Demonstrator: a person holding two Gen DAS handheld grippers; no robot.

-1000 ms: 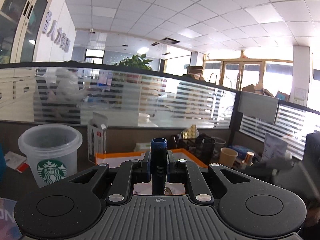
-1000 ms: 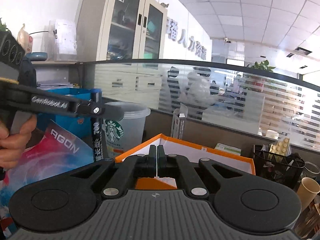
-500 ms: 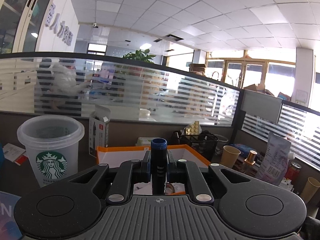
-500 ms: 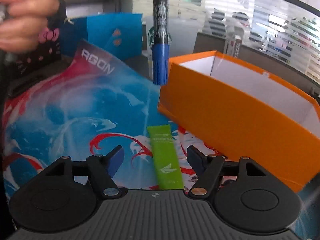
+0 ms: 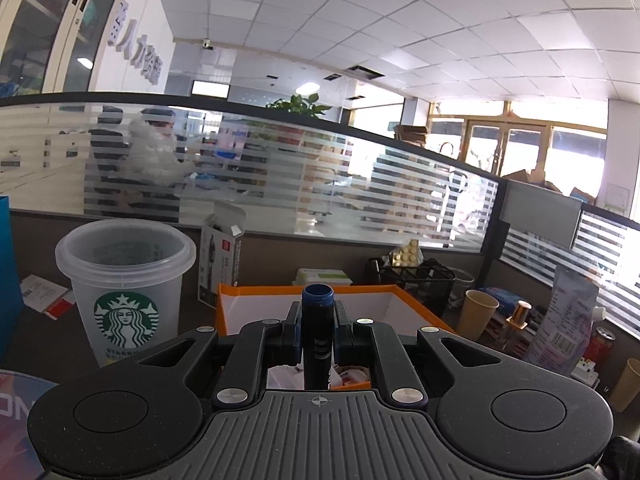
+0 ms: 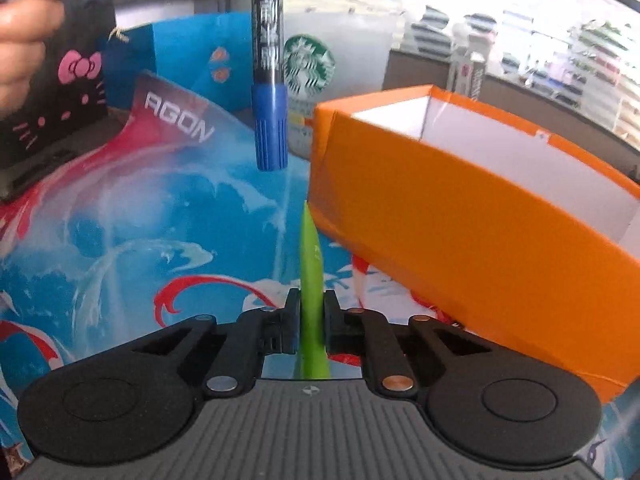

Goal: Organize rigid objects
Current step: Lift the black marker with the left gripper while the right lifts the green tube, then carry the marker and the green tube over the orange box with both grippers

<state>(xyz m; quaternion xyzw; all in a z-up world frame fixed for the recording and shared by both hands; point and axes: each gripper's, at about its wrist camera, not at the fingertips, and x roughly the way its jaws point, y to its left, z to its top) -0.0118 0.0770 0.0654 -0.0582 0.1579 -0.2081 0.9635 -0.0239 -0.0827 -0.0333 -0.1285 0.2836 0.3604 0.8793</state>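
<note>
My left gripper [image 5: 317, 322] is shut on a black marker [image 5: 317, 332] with a blue end, held upright above the orange box [image 5: 256, 294]. In the right wrist view the same marker [image 6: 268, 60] hangs cap down over the mat, left of the orange box [image 6: 460, 216]. My right gripper [image 6: 311, 320] is shut on a flat green packet [image 6: 310, 264], which stands on its thin edge between the pads and points forward beside the box's near corner.
A clear Starbucks cup [image 5: 126, 284] stands left of the box, with a small white carton [image 5: 222, 264] behind it. A black mesh holder [image 5: 416, 280] and paper cups [image 5: 478, 314] sit at the right. A hand [image 6: 24, 28] and a black pouch [image 6: 52, 96] are at the left, over the blue mat [image 6: 132, 216].
My right gripper dropped from looking over the box to the mat, opened around the flat green packet, then shut on it, turning it onto its edge. The left gripper kept holding the marker.
</note>
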